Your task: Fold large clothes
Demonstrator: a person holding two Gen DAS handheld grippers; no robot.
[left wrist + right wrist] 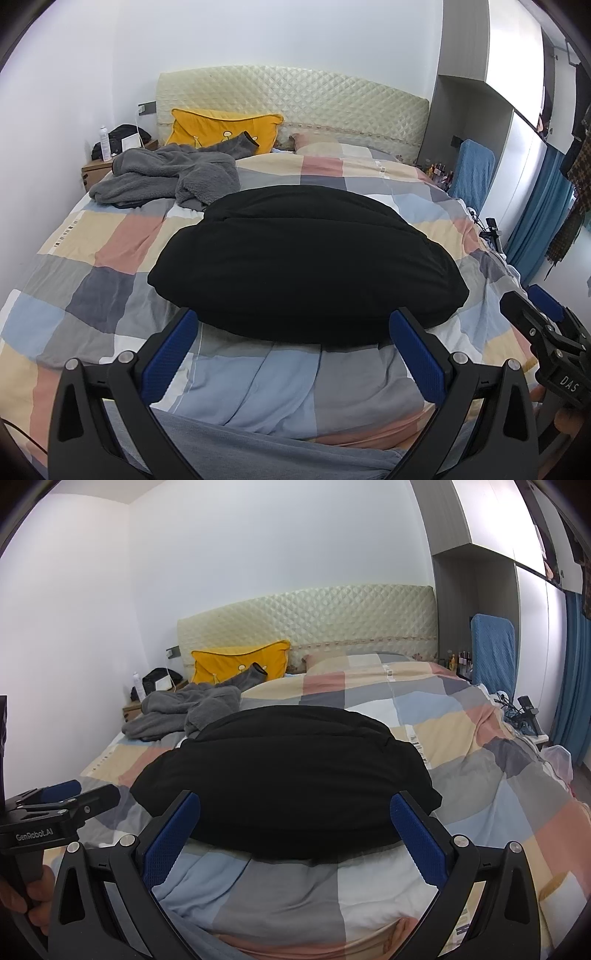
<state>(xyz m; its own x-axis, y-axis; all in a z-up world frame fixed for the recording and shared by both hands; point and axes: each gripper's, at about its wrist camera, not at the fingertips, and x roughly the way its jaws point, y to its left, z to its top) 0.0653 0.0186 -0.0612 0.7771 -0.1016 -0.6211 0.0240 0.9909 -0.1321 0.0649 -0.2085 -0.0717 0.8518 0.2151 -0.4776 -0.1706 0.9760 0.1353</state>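
You held both grippers above the foot edge of the bed (110,236), side by side and pointing toward the headboard (295,99). Your left gripper (291,332) had its blue-padded fingers (171,354) spread wide with nothing between them, and your right gripper (293,819) was spread just as wide and just as empty. In the left wrist view your right gripper showed at the right border, off the bed's right edge; in the right wrist view your left gripper showed at the left border, with your hand around its handle.

The black garment (306,262) lay folded into a broad, rounded bundle on the checked quilt (266,376), in the middle of the bed and nearer the foot edge than the headboard. Its near edge sat just beyond the tips of both grippers; neither touched it. A fold line ran across its far part.

A crumpled grey fleece garment (166,173) lay toward the head-left corner of the bed, close behind the black garment's far left side, one sleeve reaching up onto the yellow cushion (221,129) that leaned against the headboard. A wooden nightstand (96,171) stood off the head-left corner, carrying a white bottle (105,142) and a black bag (127,134). A blue-covered chair (472,173) stood beside the right edge near the headboard.
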